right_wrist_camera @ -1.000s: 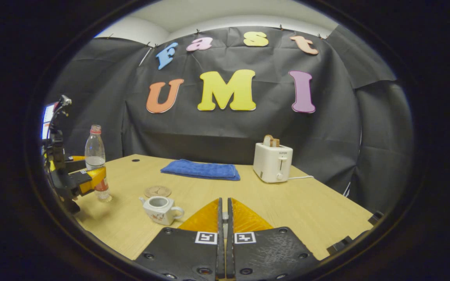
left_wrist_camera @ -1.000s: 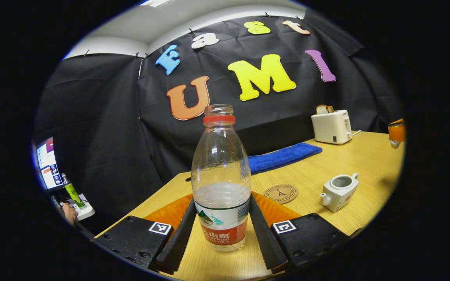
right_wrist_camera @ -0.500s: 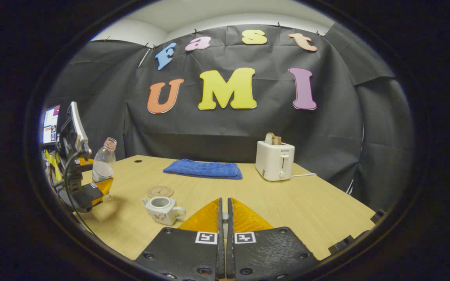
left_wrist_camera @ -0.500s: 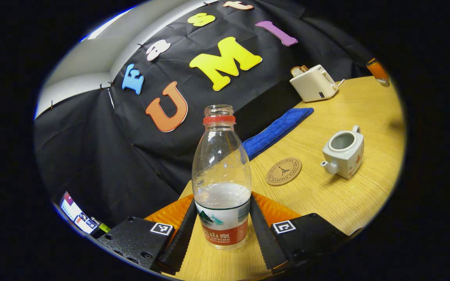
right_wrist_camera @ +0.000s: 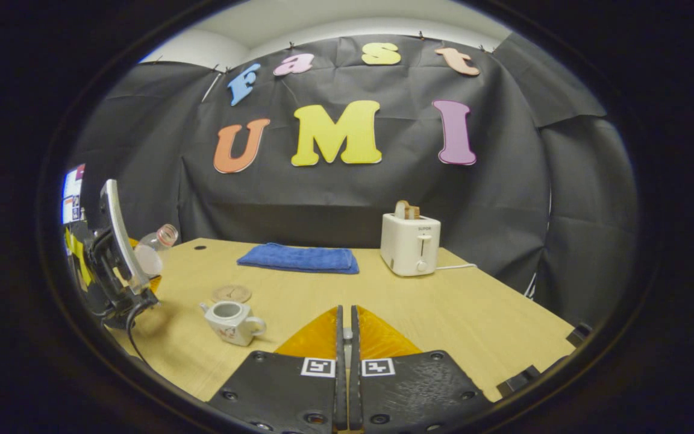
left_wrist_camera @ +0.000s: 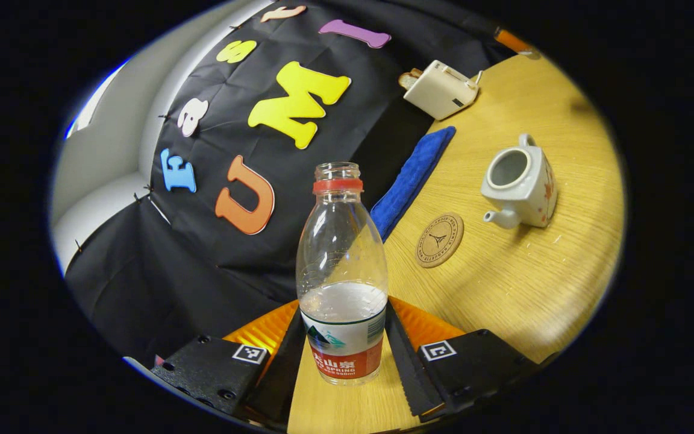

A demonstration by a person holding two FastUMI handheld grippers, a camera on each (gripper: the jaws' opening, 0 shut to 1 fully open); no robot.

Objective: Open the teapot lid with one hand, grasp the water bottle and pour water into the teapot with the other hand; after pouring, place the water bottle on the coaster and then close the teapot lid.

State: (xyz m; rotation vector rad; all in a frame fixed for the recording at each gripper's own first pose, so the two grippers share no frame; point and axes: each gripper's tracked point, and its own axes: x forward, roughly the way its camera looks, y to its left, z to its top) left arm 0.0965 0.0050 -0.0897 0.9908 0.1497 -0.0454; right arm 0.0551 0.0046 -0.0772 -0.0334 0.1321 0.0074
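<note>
My left gripper (left_wrist_camera: 342, 355) is shut on the water bottle (left_wrist_camera: 341, 271), a clear uncapped bottle with a red neck ring, about one third full. In the right gripper view the bottle (right_wrist_camera: 153, 250) leans toward the teapot at the far left, held off the table by the left gripper (right_wrist_camera: 142, 283). The white teapot (left_wrist_camera: 518, 181) stands lidless, its round mouth open, also seen low left as the teapot (right_wrist_camera: 229, 319). A round cork coaster (left_wrist_camera: 439, 240) lies bare between bottle and teapot. My right gripper (right_wrist_camera: 345, 337) is shut, with a pale sliver of the lid between its fingers.
A blue towel (right_wrist_camera: 296, 258) lies at the back of the wooden table (right_wrist_camera: 443, 313). A white toaster (right_wrist_camera: 410, 244) with bread in it stands to the towel's right, its cord trailing off. A monitor (right_wrist_camera: 71, 193) glows at the far left.
The left gripper has lifted the bottle and tipped it steadily toward the teapot, which now appears closer. The right gripper stays shut and has barely moved.
</note>
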